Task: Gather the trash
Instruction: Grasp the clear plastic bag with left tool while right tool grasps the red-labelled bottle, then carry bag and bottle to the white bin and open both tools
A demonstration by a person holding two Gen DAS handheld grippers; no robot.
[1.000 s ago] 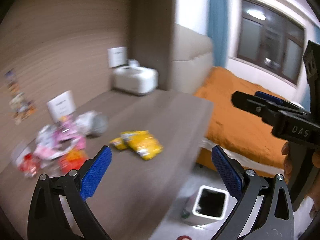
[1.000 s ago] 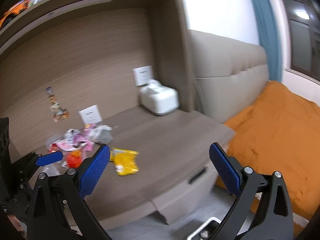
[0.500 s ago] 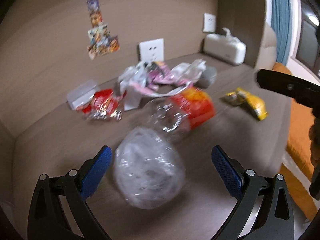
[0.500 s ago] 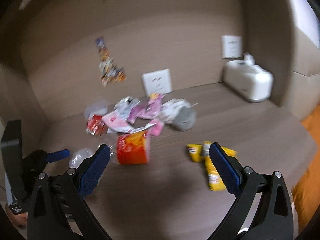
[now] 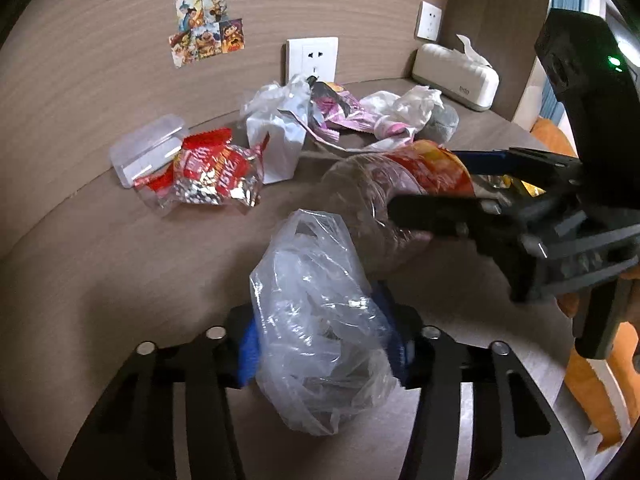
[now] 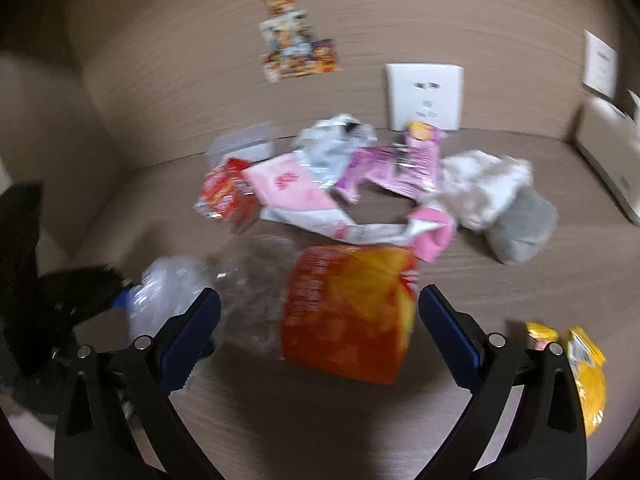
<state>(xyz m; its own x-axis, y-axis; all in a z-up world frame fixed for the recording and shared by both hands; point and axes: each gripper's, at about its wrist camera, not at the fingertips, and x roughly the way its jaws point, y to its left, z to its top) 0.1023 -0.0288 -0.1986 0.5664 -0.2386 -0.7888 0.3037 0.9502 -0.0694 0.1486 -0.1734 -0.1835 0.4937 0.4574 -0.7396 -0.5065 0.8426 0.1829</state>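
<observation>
Two jaws of the left gripper are closing on a clear plastic bag low on the desk. At 2 o'clock, the right gripper, jaws wide apart, sits around a red-labelled bottle

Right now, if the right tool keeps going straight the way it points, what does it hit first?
Most likely the crushed clear plastic bottle with the orange-red label, lying between the right tool's open jaws. Depth is blurred, but nothing shows nearer in that line.
</observation>
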